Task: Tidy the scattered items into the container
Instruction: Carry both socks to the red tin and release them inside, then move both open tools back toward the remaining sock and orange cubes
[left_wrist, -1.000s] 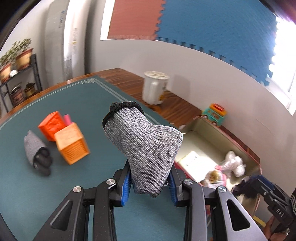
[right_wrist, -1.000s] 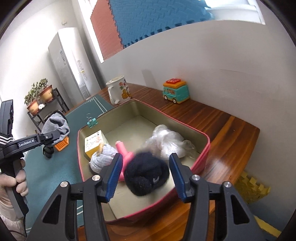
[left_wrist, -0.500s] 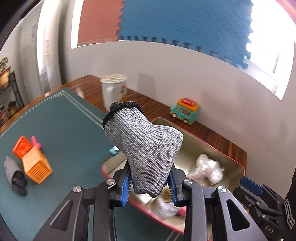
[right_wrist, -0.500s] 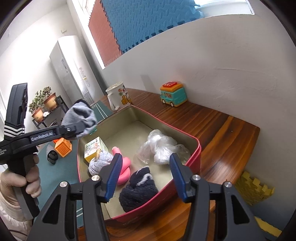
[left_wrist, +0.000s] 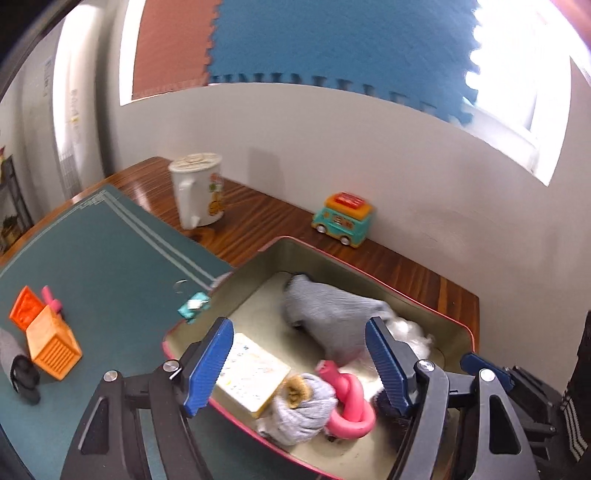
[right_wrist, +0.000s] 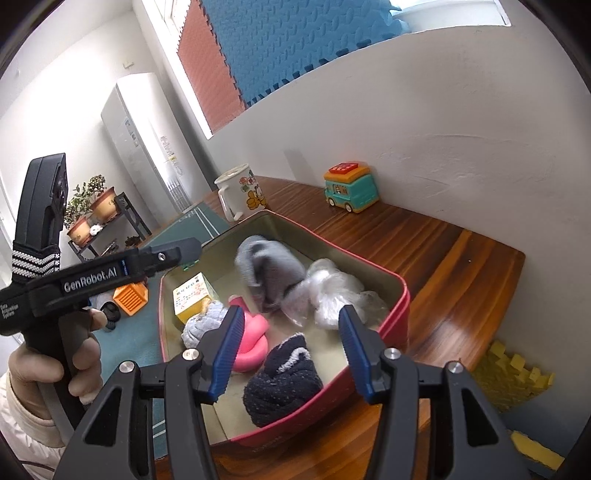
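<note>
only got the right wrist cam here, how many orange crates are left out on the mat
Observer: Two. The front orange crate touches a rear orange crate that your view hides.
Operator: anything else by them
Observer: A pink piece lies against the rear crate.
Operator: and near the tin
Observer: A teal clip lies on the mat, just outside the tin.

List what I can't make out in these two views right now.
- Grey sock: motion-blurred in both views, its resting pose unclear.
- Grey-black roll: cut by the left wrist view's edge.
- Dark sock: hidden behind the left gripper finger in the left view.
- Box print: too small.
</note>
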